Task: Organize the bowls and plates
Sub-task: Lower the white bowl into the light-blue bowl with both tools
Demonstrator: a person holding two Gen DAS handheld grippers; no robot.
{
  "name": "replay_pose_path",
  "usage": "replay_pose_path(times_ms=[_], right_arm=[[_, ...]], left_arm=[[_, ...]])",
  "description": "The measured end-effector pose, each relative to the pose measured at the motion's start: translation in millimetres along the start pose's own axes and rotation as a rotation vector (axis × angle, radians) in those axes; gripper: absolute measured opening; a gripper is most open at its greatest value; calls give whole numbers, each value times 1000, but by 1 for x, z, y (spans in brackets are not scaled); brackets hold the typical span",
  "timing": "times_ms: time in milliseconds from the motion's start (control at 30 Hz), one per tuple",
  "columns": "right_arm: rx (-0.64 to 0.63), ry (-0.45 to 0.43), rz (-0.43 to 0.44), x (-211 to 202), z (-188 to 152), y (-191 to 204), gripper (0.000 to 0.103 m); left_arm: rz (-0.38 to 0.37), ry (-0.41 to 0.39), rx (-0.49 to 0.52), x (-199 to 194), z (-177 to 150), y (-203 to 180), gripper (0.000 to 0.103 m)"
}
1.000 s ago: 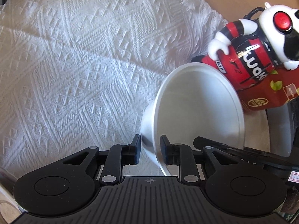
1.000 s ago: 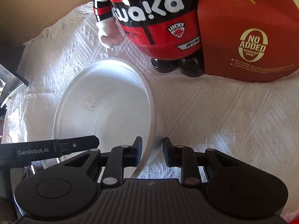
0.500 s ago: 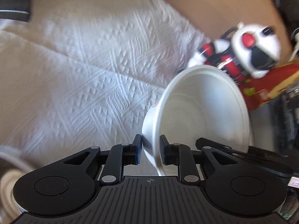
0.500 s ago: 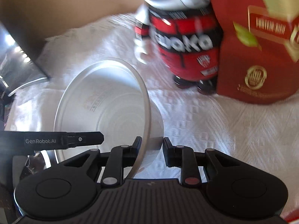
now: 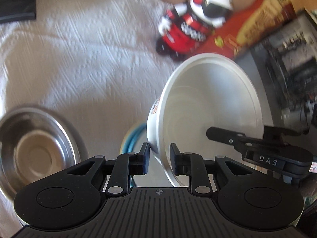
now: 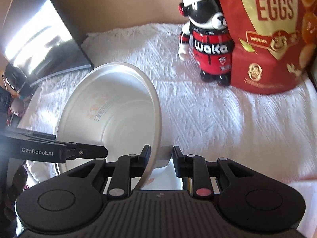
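A white bowl with a faint orange print hangs tilted above the cloth, gripped on opposite sides of its rim. My left gripper has the rim between its pads and its jaws are opening slightly, still touching the wall. My right gripper is shut on the far side of the same bowl. Each view shows the other gripper's finger at the rim. Below lie a steel bowl and a blue-rimmed dish, partly hidden.
A bear figurine in red and black stands beside a red quail-egg bag on the white textured cloth. A shiny dark slab leans at the left. A dark flat item lies at the cloth's far corner.
Both grippers have risen together with the white bowl; the figurine and bag now look smaller and farther. The steel bowl and blue-rimmed dish have come into view beneath.
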State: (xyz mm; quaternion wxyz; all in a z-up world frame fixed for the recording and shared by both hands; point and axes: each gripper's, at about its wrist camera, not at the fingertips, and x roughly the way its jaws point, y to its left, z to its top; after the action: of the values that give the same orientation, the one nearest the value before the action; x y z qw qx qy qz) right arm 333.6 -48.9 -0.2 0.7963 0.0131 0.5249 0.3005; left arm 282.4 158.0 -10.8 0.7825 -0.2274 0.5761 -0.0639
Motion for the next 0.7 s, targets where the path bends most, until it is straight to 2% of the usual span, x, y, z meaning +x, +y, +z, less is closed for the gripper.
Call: replay_pose_path(times_ms=[267,367,533,700], right_arm=[[39,102,-2,10,-38,1,25],[42,92,-13,9,-44,1,25],[7,48,-73,1,-48,9,25],[-1,28,-101,-2,-48,11,26]], left_arm=[[-6,75,13,11,-25,10,27],[-2,65,13,8,-27,14,31],[14,49,54,4,-30,12,31],[-11,26,63,-2,-29,11,32]])
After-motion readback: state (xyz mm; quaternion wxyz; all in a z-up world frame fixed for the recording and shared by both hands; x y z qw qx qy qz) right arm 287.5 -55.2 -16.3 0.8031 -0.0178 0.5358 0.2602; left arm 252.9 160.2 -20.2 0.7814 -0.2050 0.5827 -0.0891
